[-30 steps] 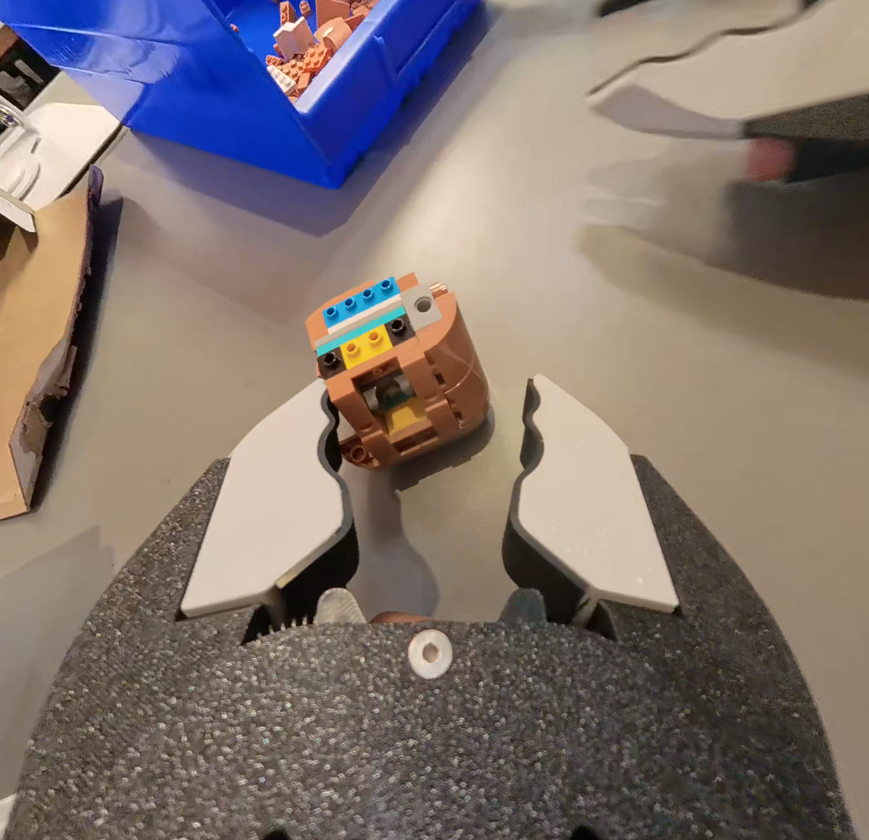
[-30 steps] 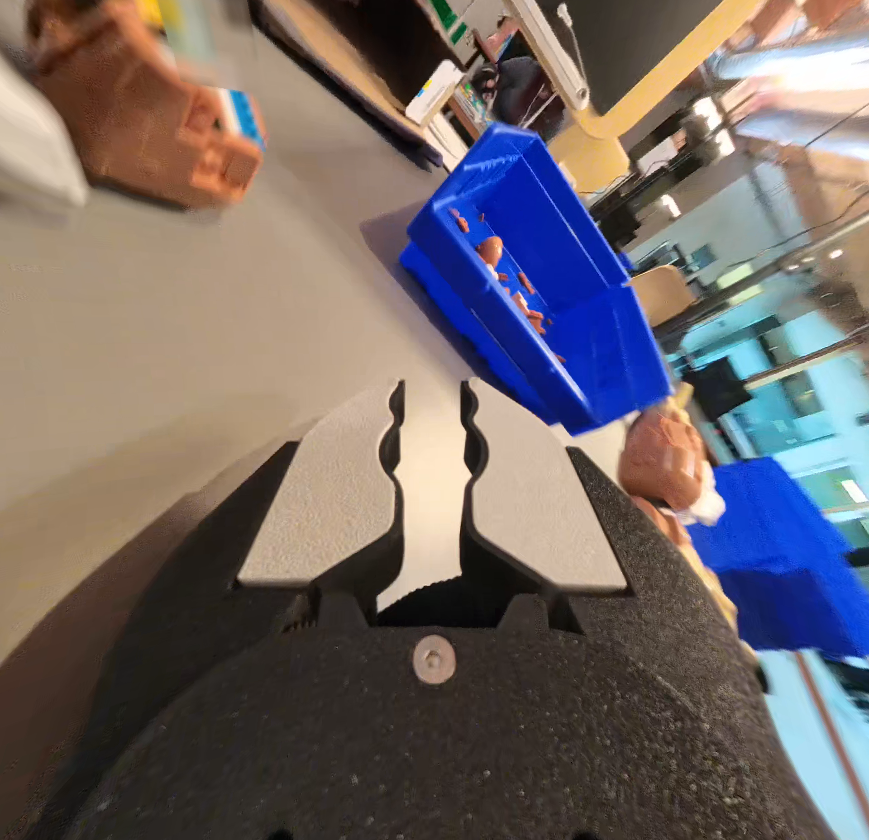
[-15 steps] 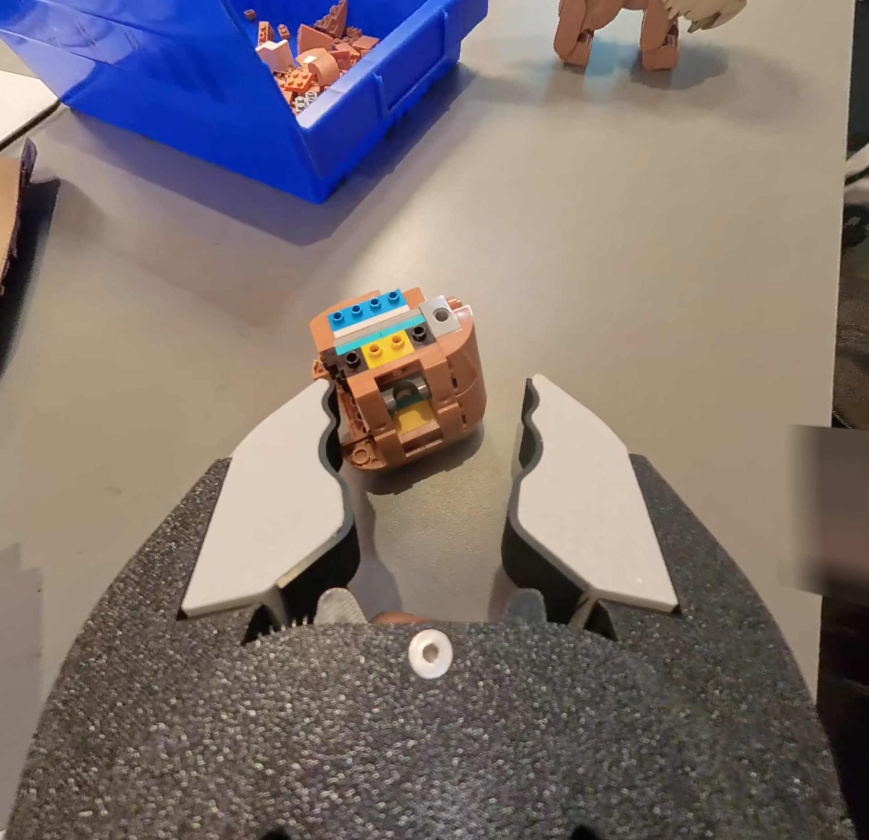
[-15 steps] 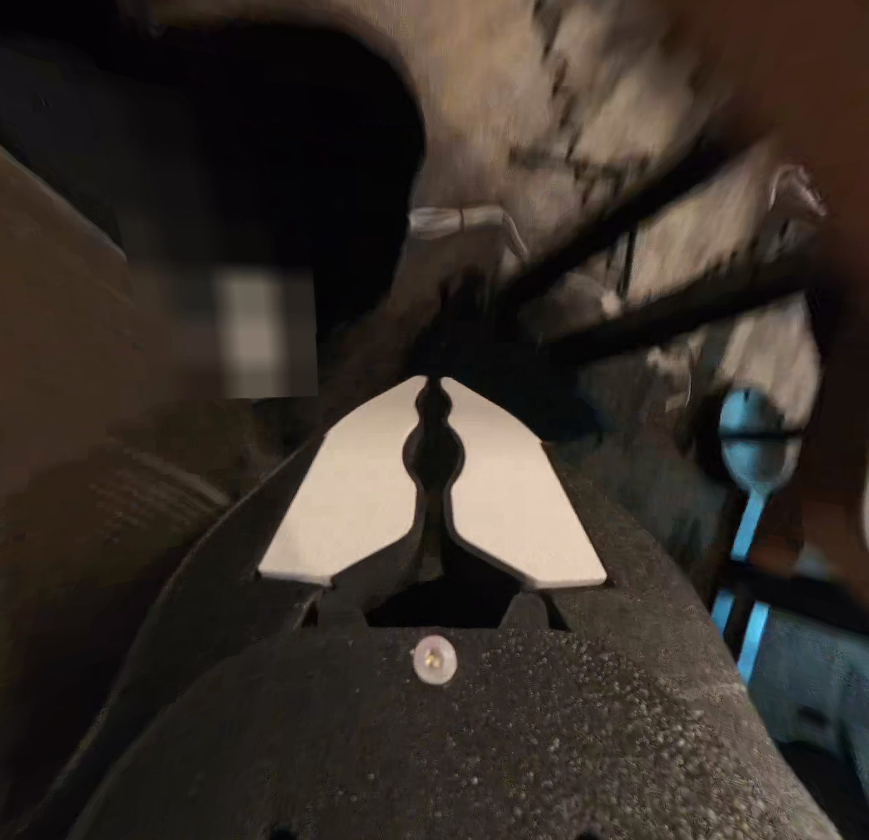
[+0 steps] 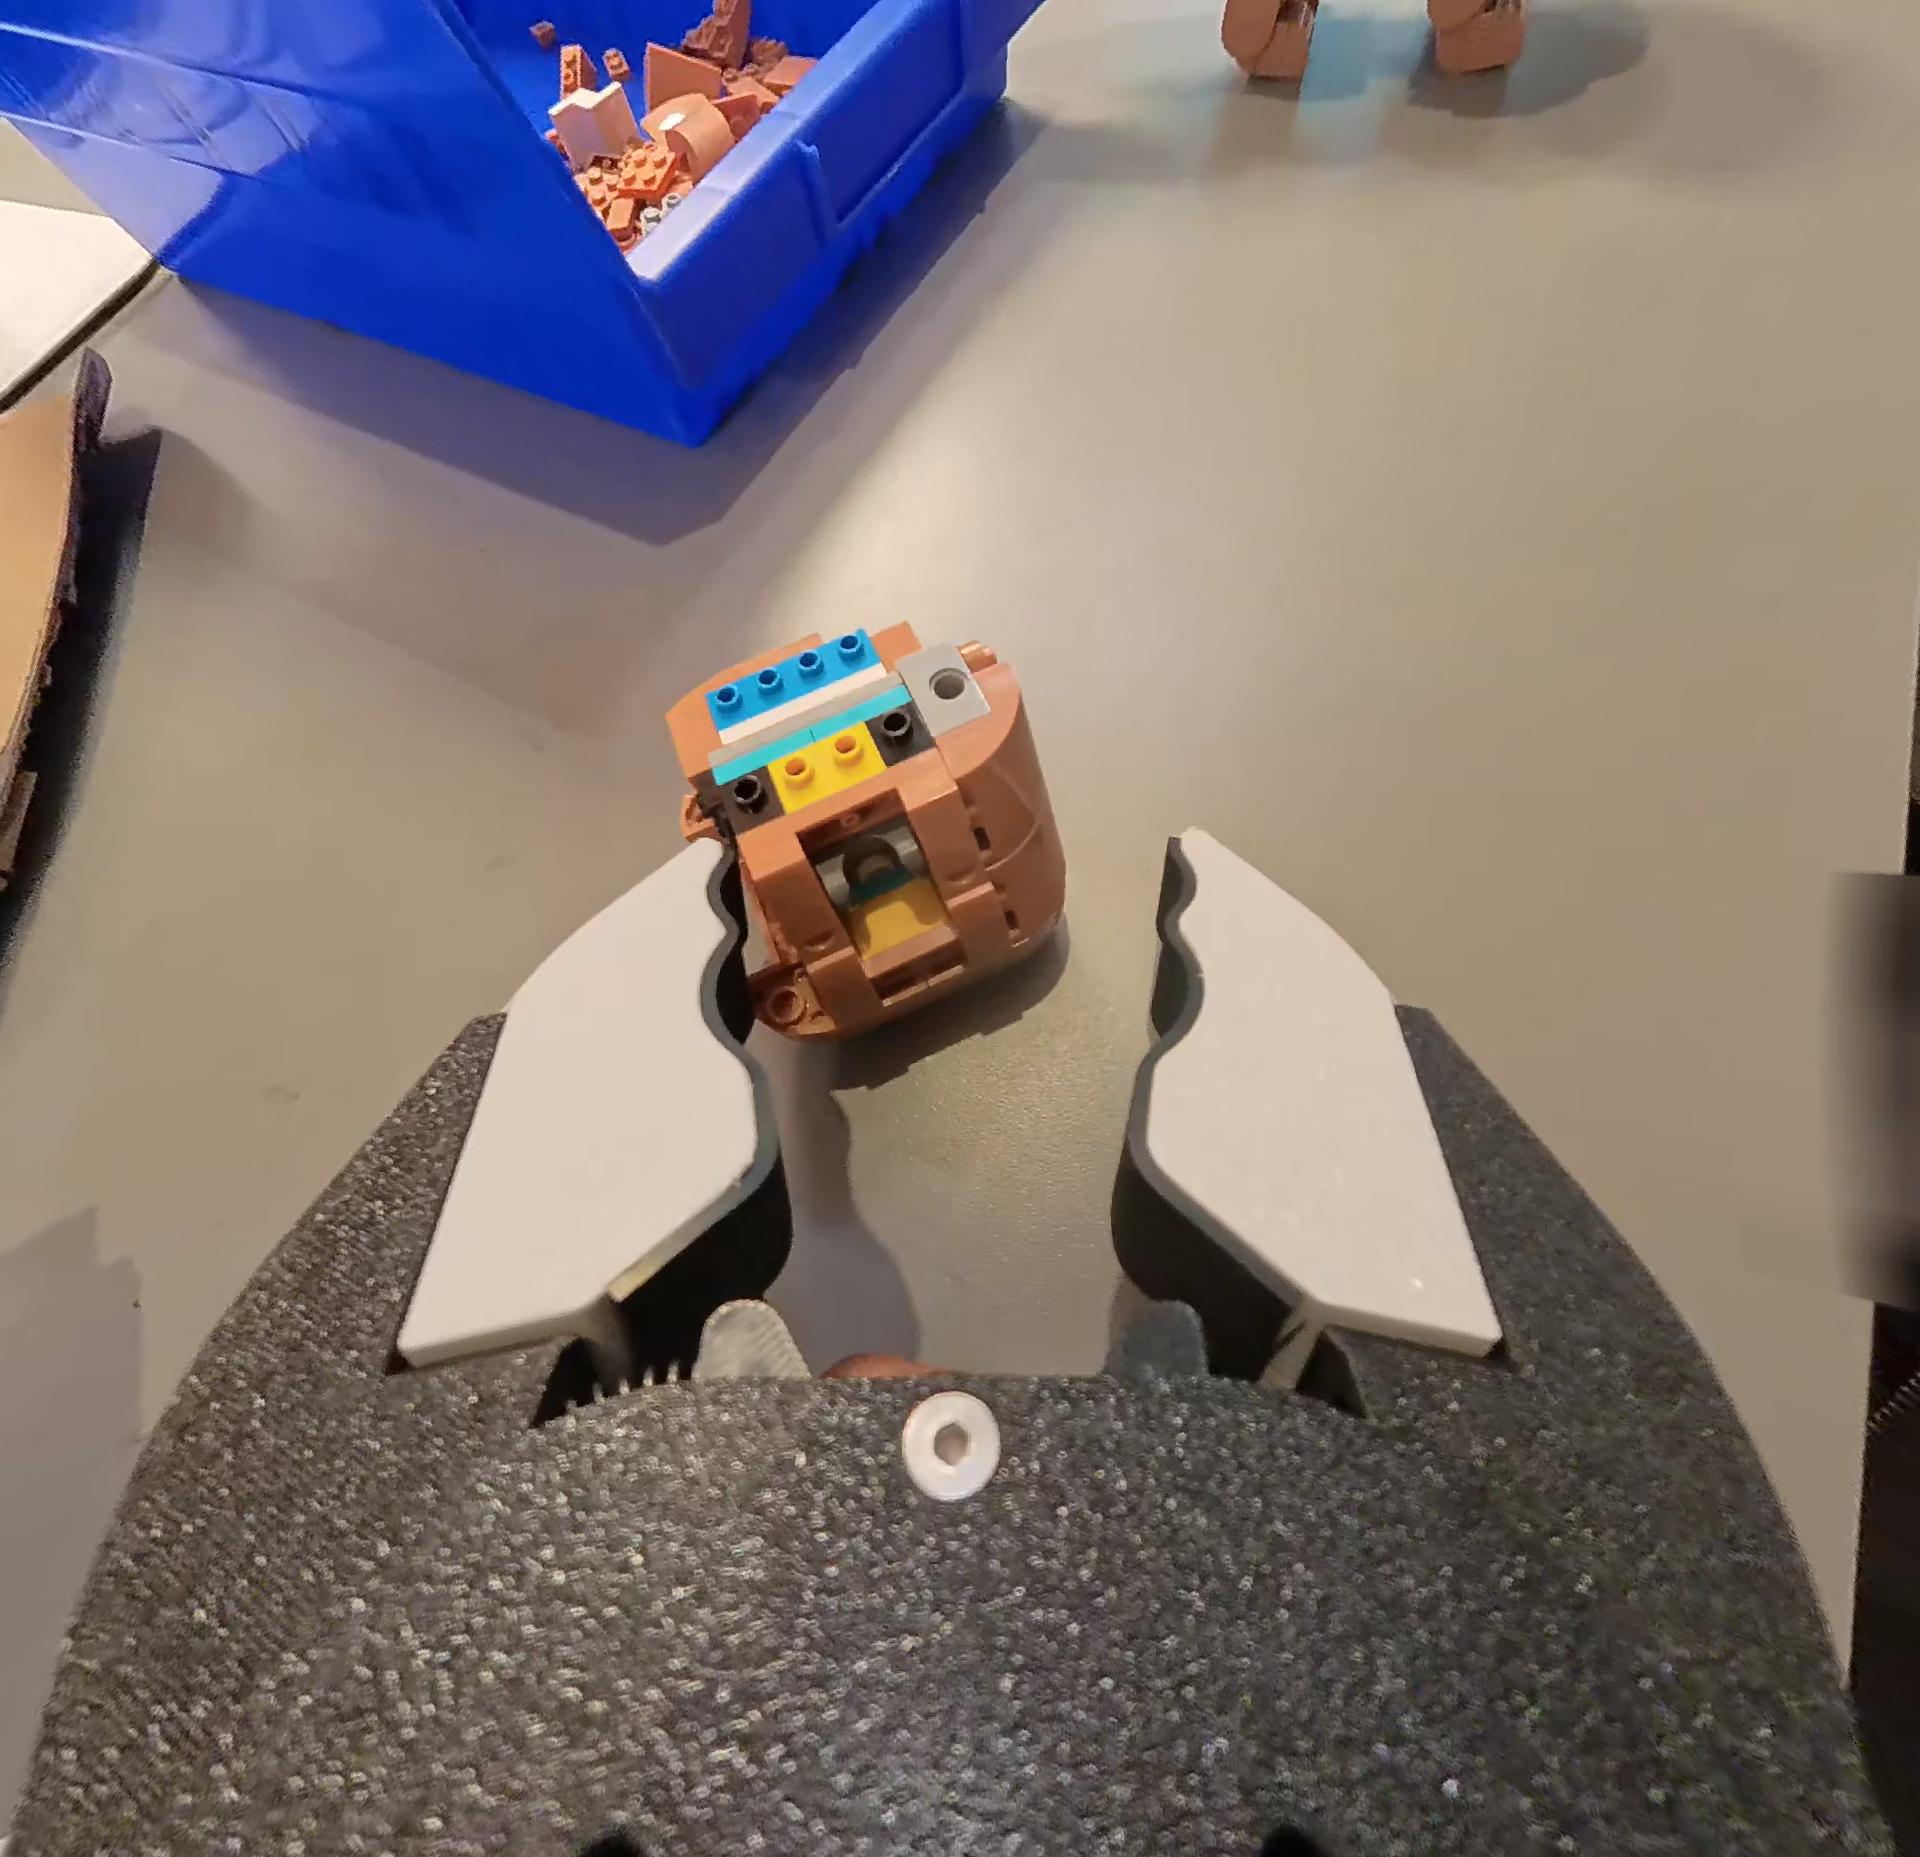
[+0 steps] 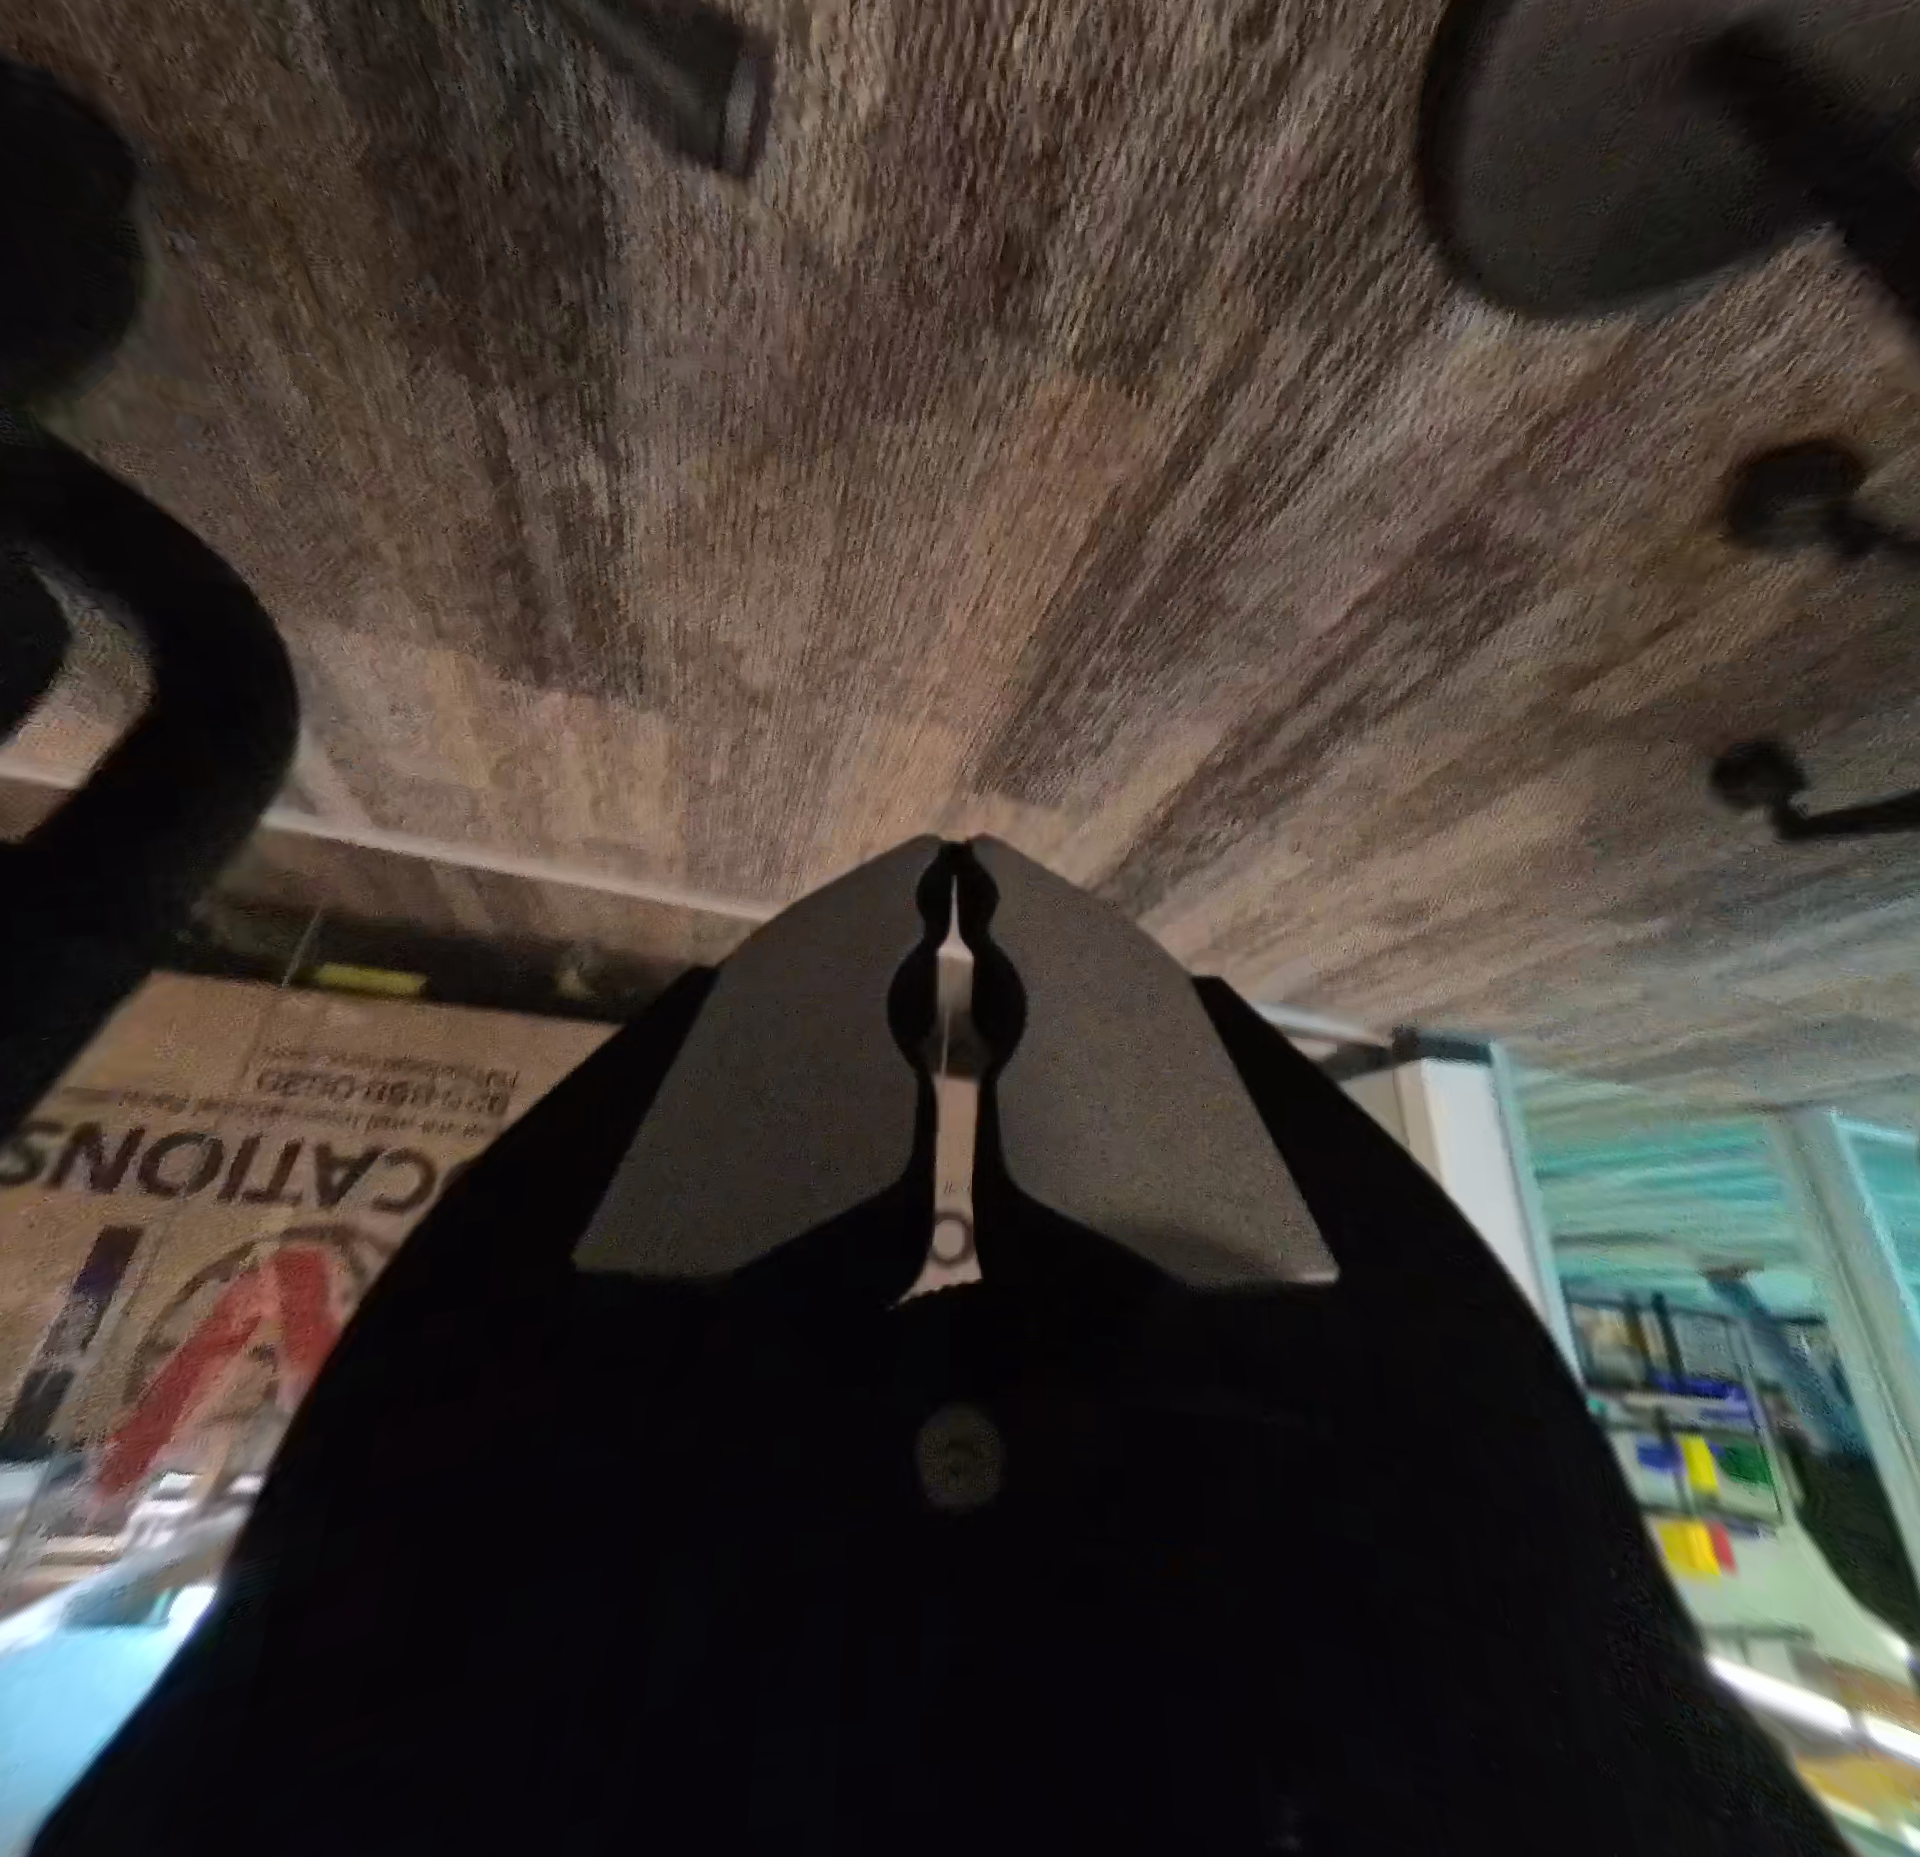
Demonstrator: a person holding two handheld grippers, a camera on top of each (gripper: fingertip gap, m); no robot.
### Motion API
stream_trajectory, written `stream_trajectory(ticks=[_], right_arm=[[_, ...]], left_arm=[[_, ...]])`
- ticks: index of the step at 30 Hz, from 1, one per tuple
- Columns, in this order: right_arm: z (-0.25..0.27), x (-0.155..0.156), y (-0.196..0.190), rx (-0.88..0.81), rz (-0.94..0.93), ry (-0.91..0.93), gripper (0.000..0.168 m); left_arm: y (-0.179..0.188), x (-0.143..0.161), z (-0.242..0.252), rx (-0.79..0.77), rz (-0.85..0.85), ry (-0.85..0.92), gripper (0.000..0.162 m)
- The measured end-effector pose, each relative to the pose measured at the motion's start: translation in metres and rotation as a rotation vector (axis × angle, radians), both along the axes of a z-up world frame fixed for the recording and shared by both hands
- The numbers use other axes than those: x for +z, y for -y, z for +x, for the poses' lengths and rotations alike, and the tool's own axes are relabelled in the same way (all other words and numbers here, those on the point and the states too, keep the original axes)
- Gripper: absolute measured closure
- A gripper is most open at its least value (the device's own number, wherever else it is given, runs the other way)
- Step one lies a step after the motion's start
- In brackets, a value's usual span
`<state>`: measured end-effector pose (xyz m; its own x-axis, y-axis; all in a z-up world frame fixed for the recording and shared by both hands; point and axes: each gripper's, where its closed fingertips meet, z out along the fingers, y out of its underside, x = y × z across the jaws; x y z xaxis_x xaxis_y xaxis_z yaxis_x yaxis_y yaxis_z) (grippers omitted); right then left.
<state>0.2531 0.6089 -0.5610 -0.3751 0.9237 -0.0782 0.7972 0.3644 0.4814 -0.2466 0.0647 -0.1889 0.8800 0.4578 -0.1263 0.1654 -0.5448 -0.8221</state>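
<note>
- My left tongs (image 5: 951,857) gape wide on the grey table (image 5: 1403,560); the brown brick-built block (image 5: 873,831) sits between their tips, against the left finger.
- The blue bin (image 5: 436,197) of loose bricks lies beyond.
- My right tongs (image 6: 958,851), pressed together and empty, point at mottled carpet (image 6: 935,405).

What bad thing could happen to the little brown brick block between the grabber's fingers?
The left gripper is open, and the brick block sits off-centre against its left finger. If the fingers closed, the block might twist or slide across the grey table rather than be gripped squarely. A hard squeeze might also pop off pieces, such as the blue studded plate on top. The right gripper is shut and points away at carpet, so it cannot steady anything.
</note>
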Motion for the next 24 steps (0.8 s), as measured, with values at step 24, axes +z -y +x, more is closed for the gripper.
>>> stream_trajectory(ticks=[24], right_arm=[[-0.206, 0.071, 0.028, 0.447, 0.186, -0.302, 0.168]], left_arm=[[0.001, 0.007, 0.003, 0.012, 0.033, -0.046, 0.085]])
